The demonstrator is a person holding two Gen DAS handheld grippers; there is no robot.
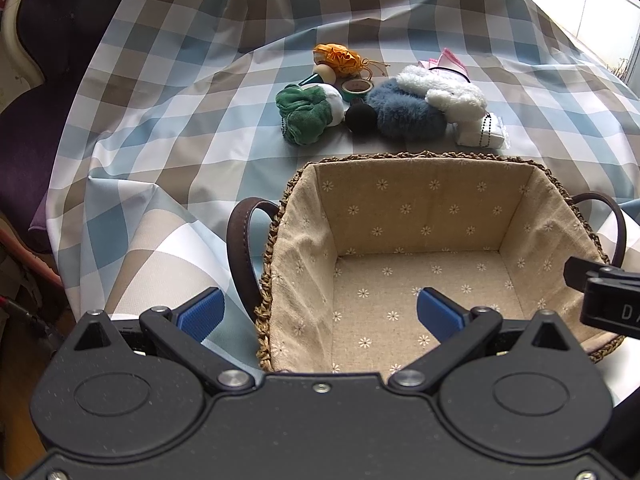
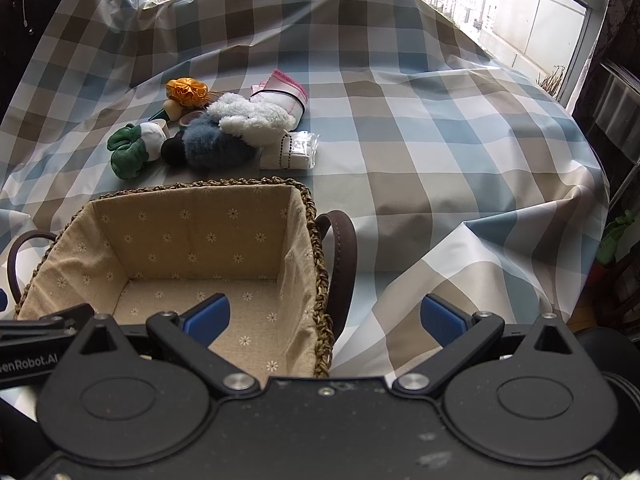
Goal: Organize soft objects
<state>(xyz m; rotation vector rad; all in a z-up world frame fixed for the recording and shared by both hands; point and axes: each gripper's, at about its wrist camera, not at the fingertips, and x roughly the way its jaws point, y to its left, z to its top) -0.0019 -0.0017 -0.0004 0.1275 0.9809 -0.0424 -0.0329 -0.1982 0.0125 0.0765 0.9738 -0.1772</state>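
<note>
A woven basket (image 1: 424, 208) with a beige flowered lining and brown handles stands empty in front of me; it also shows in the right wrist view (image 2: 200, 232). Behind it lies a pile of soft things: a green and white plush (image 1: 308, 112) (image 2: 132, 148), a blue fluffy toy (image 1: 404, 110) (image 2: 216, 146), a white fluffy toy (image 1: 444, 90) (image 2: 252, 118), an orange fabric pouch (image 1: 340, 58) (image 2: 187, 90), a black ball (image 1: 361, 118) (image 2: 174, 151). My left gripper (image 1: 318, 314) is open over the basket's near left corner. My right gripper (image 2: 326, 318) is open over its near right corner.
A checked blue, brown and white cloth (image 2: 420, 140) covers the table, with folds at the near corners. A pink-edged white cloth (image 2: 284, 94), a small plastic packet (image 2: 294, 152), tape rolls (image 1: 356, 89) and a wooden ball (image 1: 324, 74) lie in the pile. A dark chair (image 1: 44, 60) stands left.
</note>
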